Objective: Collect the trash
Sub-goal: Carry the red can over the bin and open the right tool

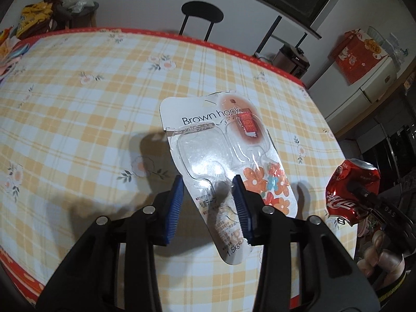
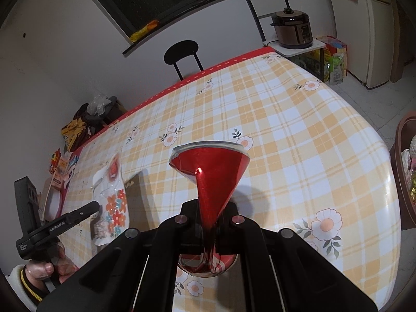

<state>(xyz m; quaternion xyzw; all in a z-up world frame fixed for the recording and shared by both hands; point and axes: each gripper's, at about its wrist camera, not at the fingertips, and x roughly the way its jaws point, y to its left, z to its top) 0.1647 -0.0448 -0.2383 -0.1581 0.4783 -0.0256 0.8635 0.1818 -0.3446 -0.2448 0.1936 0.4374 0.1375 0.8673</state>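
A flat blister pack printed "Brown hook", with orange flowers on its card, sits between the blue pads of my left gripper. Both pads press its edges and it hangs above the tablecloth, throwing a shadow to its left. In the right wrist view the same pack shows at the left, with one left finger against it. My right gripper is shut on a crushed red cola can, pinched flat in the middle and held off the table. The can also shows at the right edge of the left wrist view.
The table wears a yellow plaid cloth with a red border. Other colourful packaging lies at its left edge. A black chair stands at the far side, a brown basket on the right, and a pressure cooker beyond.
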